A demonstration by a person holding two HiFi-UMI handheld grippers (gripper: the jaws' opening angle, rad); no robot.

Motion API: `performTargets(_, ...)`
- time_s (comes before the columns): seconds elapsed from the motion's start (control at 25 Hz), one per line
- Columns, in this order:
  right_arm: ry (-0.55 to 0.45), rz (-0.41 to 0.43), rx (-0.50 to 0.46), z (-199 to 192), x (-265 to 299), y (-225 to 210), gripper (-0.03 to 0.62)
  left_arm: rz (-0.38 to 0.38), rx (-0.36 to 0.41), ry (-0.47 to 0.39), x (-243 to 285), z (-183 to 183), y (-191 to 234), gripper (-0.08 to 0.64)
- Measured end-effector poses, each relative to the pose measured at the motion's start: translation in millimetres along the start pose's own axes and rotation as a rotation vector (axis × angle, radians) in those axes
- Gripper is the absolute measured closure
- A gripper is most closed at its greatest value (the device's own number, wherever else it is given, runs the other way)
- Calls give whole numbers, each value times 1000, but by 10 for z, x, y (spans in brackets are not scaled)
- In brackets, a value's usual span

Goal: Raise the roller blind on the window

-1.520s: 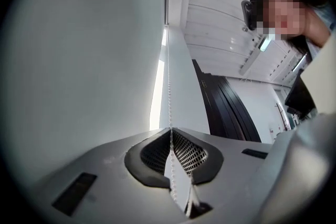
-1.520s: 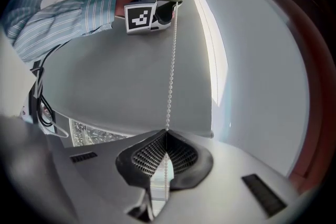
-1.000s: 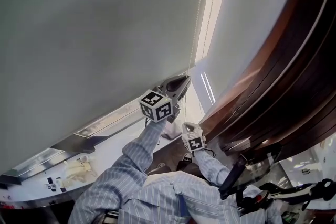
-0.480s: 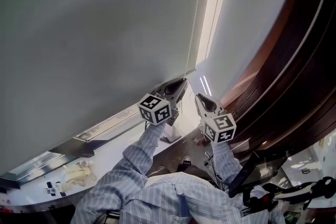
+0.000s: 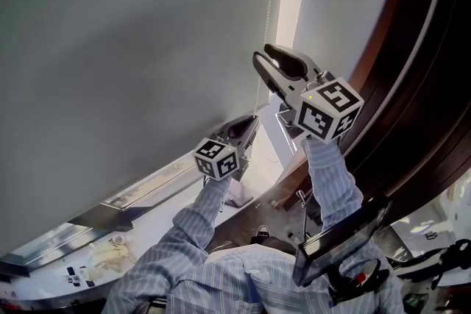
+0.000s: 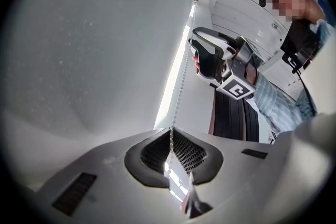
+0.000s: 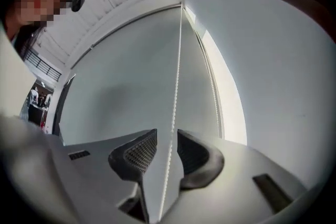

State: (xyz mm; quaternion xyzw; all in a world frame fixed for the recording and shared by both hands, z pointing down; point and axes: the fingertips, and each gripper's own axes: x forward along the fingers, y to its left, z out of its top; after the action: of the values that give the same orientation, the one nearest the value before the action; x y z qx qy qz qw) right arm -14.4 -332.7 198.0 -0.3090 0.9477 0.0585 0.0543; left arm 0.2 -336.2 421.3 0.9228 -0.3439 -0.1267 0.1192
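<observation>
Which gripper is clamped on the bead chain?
The left gripper, the lower one: its jaws pinch the bead chain. The right gripper, higher up, has just been opening; the chain passes between its jaws, ungripped.

A long white window ledge (image 5: 173, 204) runs along under the window, and on it lie a pale crumpled cloth thing (image 5: 105, 252) and, near it, a few tiny dark and white bits (image 5: 71, 272).

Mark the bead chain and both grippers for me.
bead chain (image 7: 176, 81): right gripper view, mid-strand above the jaws.
left gripper (image 6: 171, 130): left gripper view, where its jaws pinch the chain.
right gripper (image 7: 167, 131): right gripper view, gap between its jaws, which have just been opening, chain between them.
</observation>
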Motion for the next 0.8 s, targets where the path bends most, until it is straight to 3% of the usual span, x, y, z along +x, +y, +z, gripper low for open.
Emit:
performTargets(0.16, -26, 12, 67, 186, 133, -38, 483, 10, 6, 0, -11, 14, 33, 546)
performTargets(0.24, -42, -27, 59, 225, 166, -90, 580, 15, 6, -6, -27, 31, 45, 546)
performTargets(0.52, -181, -136, 0, 175, -28, -93, 586, 19, -6, -26, -101, -23, 21, 546)
performTargets(0.68, -100, -206, -95, -63, -71, -119, 586, 36, -17, 35, -112, -285, 33, 546)
performTargets(0.8, 11, -223, -45, -644, -130, -173, 586, 81, -77, 168, -218, -839, 168, 546)
